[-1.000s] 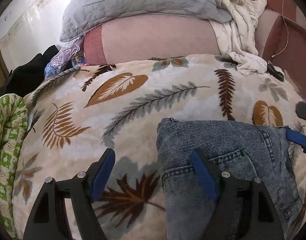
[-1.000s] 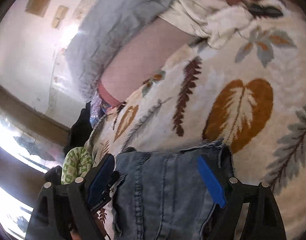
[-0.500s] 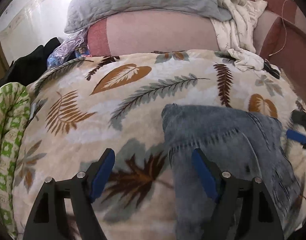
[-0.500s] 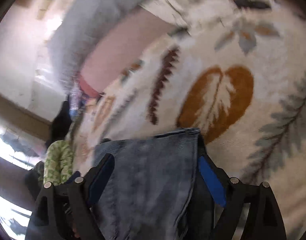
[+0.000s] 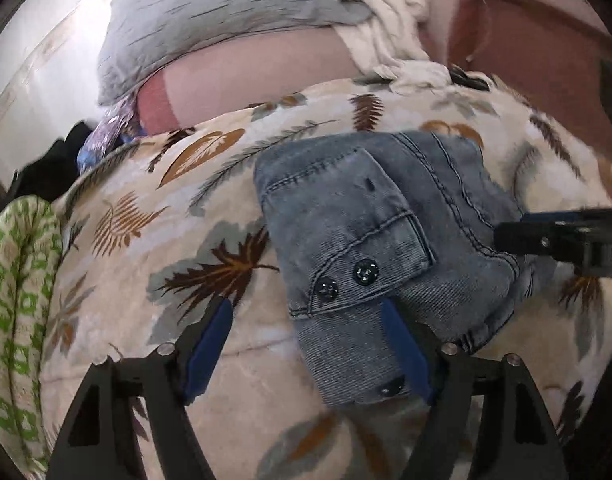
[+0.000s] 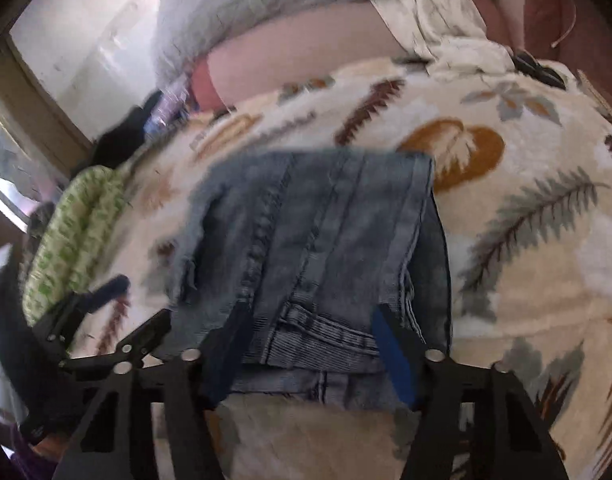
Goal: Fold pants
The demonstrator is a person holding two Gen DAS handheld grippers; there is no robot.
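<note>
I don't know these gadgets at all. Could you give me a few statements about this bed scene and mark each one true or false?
1. The jeans lie folded in a compact bundle on the leaf-print blanket. True.
2. The left hand-held gripper is clamped shut on the jeans. False: its fingers are spread open, one beside the denim and one over it.
3. A grey pillow lies beyond the blanket. True.
4. The jeans are black. False: they are faded blue denim.
5. The right hand-held gripper points at a bare wall. False: it is open, with the jeans right in front of it.
</note>
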